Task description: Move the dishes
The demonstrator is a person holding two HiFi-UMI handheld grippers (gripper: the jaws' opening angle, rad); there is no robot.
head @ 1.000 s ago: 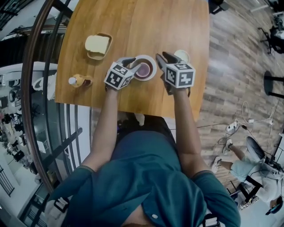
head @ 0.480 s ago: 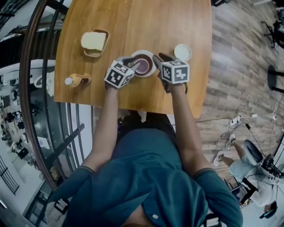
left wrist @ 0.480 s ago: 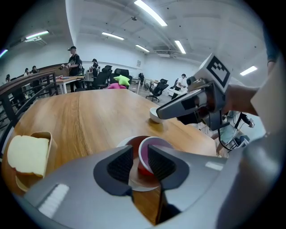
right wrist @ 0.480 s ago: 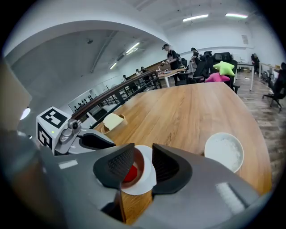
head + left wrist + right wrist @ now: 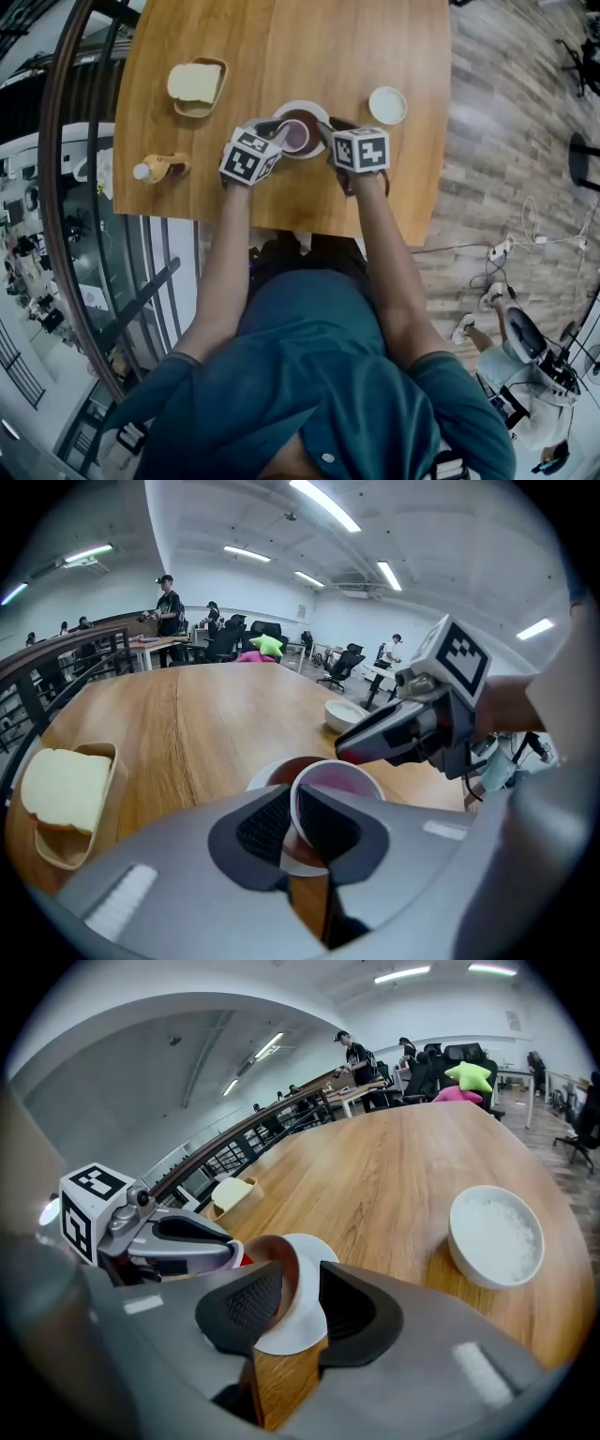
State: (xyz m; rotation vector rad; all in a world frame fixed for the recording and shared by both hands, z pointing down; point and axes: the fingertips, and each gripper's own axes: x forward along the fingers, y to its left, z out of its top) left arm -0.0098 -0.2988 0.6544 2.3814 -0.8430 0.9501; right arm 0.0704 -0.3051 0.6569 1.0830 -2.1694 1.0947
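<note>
Now showing a bottle [image 5: 155, 169] at nine o'clock of the white plate [image 5: 303, 104] and a bread tray [image 5: 202, 112] at ten o'clock. Pinching the wall of the white cup [image 5: 336, 778], sitting in the brown bowl [image 5: 273, 1248] on that plate, with the left gripper [image 5: 289, 822], having just been closing its jaws on it. Straddling the brown bowl's rim with the right gripper [image 5: 300, 1302], jaws spread. Showing a small bowl [image 5: 387, 105] at three o'clock.

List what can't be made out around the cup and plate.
Cup base: left gripper view, hidden behind the left gripper.
Plate near side: right gripper view, mostly covered by the right gripper.
Small item at the table's left edge: head view, too small to identify.
</note>
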